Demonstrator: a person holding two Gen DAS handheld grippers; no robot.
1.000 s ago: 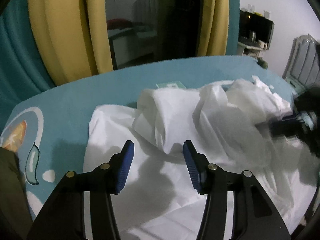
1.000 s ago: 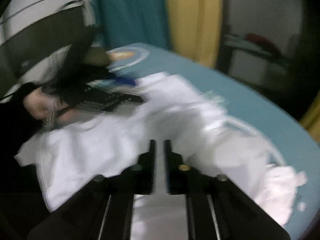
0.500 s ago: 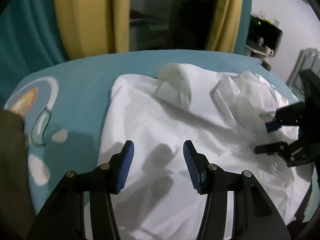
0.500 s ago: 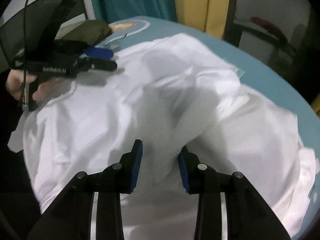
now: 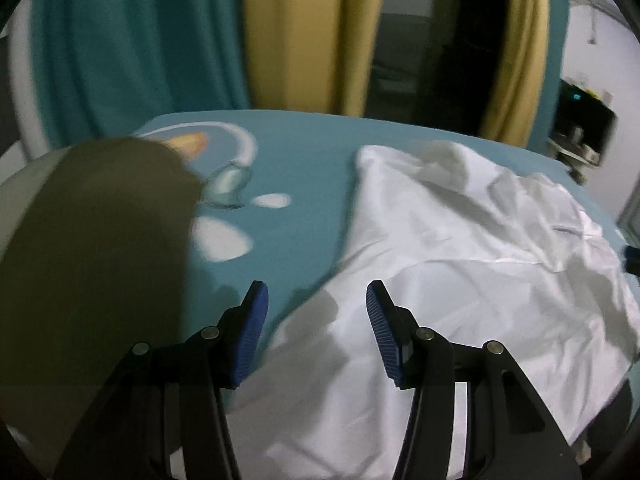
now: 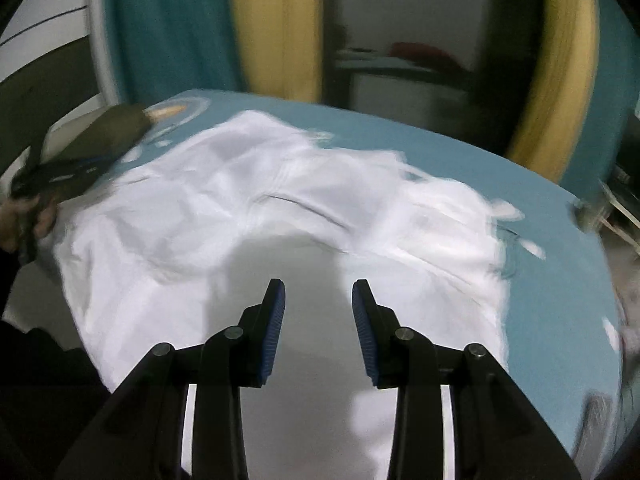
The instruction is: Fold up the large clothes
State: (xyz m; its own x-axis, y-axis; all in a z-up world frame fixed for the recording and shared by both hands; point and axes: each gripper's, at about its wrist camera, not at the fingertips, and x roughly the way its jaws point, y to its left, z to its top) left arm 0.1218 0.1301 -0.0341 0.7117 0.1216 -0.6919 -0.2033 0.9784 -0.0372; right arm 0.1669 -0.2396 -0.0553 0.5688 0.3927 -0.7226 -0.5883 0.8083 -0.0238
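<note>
A big white cloth [image 6: 280, 220] lies rumpled and spread out on the teal worktop [image 5: 304, 152]. The left gripper [image 5: 317, 296] hangs over the cloth's left edge, its blue fingers [image 5: 256, 320] wide apart and holding nothing. The right gripper [image 6: 318, 294] hangs over the middle of the cloth, its fingers [image 6: 276, 312] apart too, and empty. A dark green cloth [image 5: 92, 248] sits at the left side. Teal and yellow curtains [image 5: 296, 36] hang behind.

Each wrist view looks forward and down between its own fingers, close above the bed. Both share the white garment [image 5: 460, 248] [image 6: 248, 208] and teal sheet [image 5: 304, 152] ahead.
</note>
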